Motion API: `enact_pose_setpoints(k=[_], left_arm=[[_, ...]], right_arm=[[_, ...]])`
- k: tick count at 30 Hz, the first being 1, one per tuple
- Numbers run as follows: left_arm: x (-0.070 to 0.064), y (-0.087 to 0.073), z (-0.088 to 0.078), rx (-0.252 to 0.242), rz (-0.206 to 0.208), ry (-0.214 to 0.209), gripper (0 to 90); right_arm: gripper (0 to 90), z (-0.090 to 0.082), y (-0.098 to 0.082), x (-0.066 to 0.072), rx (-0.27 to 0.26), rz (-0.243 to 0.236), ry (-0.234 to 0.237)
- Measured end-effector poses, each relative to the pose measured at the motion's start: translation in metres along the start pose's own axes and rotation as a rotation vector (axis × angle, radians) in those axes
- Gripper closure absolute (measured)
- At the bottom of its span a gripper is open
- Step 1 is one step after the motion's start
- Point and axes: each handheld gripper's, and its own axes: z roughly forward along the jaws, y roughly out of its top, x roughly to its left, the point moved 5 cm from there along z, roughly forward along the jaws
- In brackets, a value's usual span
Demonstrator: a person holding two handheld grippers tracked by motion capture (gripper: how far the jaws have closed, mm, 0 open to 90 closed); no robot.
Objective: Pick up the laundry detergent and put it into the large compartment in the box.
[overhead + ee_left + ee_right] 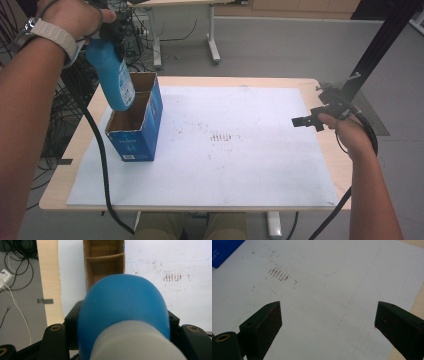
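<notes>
We have the blue bottle clamped in our left gripper, held near its top end, so the body hangs down and slightly tilted from the jaws. Its lower end sits just above the far compartment of the open cardboard box, which stands directly below the gripper. In the left gripper view the bottle swells out ahead of the jaws, its pale cap end nearest us, and the box with its cardboard divider lies straight beyond it.

We judge the bottle to be rigid moulded plastic, smooth and rounded, so likely slippery under the pads. Whether it is full we cannot tell; if it is, the hanging weight will want to swing. The narrower neck region by the cap seems the sound place to hold it, since the broad body would be too wide and too slick for a sure bite. The box looks light and thin-walled, so a nudge from the bottle could push or tip it; we should go straight down into the compartment, clear of the divider.

Our right gripper hovers well off to the side over the white sheet, jaws wide apart with nothing between them.
</notes>
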Motion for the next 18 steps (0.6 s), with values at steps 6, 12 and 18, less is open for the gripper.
enact_pose_setpoints(k=[6,12,18], left_arm=[[0.004,0.003,0.009,0.003,-0.006,-0.003,38.7],[0.005,0.005,0.017,0.003,-0.006,0.003,38.7],[0.008,0.006,0.027,0.006,-0.01,0.002,38.8]], right_arm=[[7.3,0.0,-0.002,-0.001,0.001,0.006,-0.003],[7.3,0.002,-0.001,-0.001,0.003,0.005,0.0],[7.3,0.005,-0.001,-0.001,0.008,0.004,0.002]])
